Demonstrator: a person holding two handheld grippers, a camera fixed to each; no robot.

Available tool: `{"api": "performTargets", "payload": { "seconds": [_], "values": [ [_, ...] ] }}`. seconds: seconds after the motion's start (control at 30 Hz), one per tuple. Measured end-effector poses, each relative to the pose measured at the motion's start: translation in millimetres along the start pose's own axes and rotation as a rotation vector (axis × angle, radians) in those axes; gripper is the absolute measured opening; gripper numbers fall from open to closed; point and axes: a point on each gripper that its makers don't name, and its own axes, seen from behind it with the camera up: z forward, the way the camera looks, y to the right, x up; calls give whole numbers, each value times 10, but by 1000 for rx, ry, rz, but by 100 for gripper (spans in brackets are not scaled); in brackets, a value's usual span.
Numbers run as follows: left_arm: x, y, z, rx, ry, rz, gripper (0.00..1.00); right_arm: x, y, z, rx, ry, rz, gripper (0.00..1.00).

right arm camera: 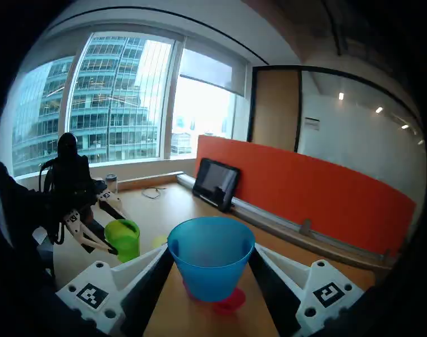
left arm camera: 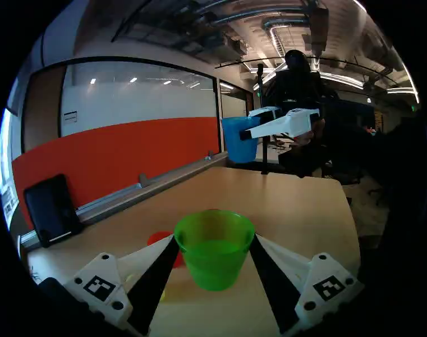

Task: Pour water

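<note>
A long wooden tabletop (left arm camera: 280, 202) ran beside an orange partition (left arm camera: 118, 151), with tall windows (right arm camera: 118, 112) at one end in the right gripper view and a dark tablet (left arm camera: 51, 209) propped against the partition's base. The left tongs (left arm camera: 213, 247) were spread as wide as a green cup (left arm camera: 214, 255), both fingers pressed to its sides, holding it upright low over the tabletop. In the same left gripper view, the right tongs (left arm camera: 248, 130) were raised well above the far end of the tabletop, gripped by a person's hand and carrying a blue cup (left arm camera: 239, 139). The right gripper view showed that blue cup upright between its own two fingers, clasped on either side, with the green cup off to its left and well apart. A small red disc (right arm camera: 230, 300) lay on the tabletop below the blue cup
</note>
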Motion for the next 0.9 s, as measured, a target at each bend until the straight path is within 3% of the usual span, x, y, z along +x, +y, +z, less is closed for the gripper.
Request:
{"api": "performTargets", "payload": {
  "seconds": [0.9],
  "values": [
    [-632, 59, 299, -55, -185, 1, 86, -988, -134, 144, 70, -201, -50, 91]
  ]
}}
